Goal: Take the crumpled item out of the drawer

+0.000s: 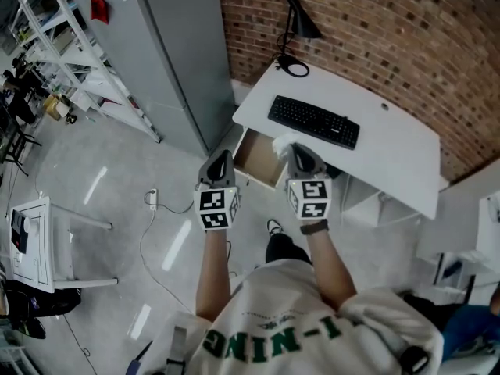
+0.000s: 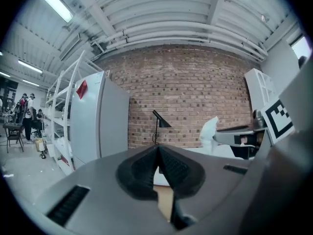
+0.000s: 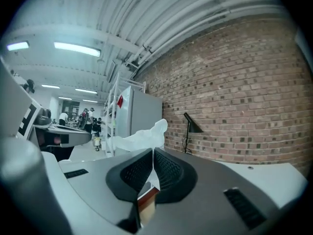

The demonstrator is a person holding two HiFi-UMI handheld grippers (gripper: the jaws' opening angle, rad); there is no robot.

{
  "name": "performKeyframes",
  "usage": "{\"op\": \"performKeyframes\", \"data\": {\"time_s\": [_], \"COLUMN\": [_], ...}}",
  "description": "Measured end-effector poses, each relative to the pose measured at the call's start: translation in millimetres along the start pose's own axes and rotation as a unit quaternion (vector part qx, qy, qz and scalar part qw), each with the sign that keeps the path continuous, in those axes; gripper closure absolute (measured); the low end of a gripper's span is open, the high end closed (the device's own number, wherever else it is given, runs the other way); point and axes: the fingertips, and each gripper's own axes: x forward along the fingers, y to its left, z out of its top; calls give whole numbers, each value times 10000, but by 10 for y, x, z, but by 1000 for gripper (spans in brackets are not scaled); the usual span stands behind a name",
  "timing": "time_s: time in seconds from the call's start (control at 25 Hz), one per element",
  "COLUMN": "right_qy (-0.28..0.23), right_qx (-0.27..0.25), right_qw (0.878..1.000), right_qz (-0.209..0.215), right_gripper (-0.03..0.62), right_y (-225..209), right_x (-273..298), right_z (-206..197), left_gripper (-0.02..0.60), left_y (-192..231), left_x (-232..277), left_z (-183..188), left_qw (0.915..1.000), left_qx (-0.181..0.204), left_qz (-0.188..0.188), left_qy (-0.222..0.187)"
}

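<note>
Holding the crumpled item in the right gripper, whose fingers are pressed together on its lower edge, we judge the main step done. The white item hangs in the air over the open drawer, near the desk edge. The left gripper has its fingers together, with nothing between them. It remains only to put the item down somewhere.
</note>
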Motion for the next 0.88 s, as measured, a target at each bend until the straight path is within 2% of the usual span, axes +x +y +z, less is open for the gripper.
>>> {"op": "performKeyframes", "data": {"time_s": [0.16, 0.44, 0.6, 0.88], "right_qy": [-195, -113, -153, -189], "right_qx": [176, 228, 193, 108], "right_qw": [9996, 9996, 9997, 9998], "right_qz": [-132, -88, -39, 37], "right_gripper": [582, 582, 582, 582], "right_y": [13, 89, 72, 47], "right_x": [-55, -29, 16, 164], "right_z": [35, -43, 13, 74], "left_gripper": [586, 586, 586, 586], "left_y": [25, 48, 6, 84], "left_x": [-46, -28, 19, 197], "left_z": [72, 25, 60, 44], "left_qw": [9993, 9993, 9992, 9993], "left_qx": [82, 171, 23, -82], "left_qz": [174, 83, -82, -50], "left_qy": [-331, -323, -385, -373]}}
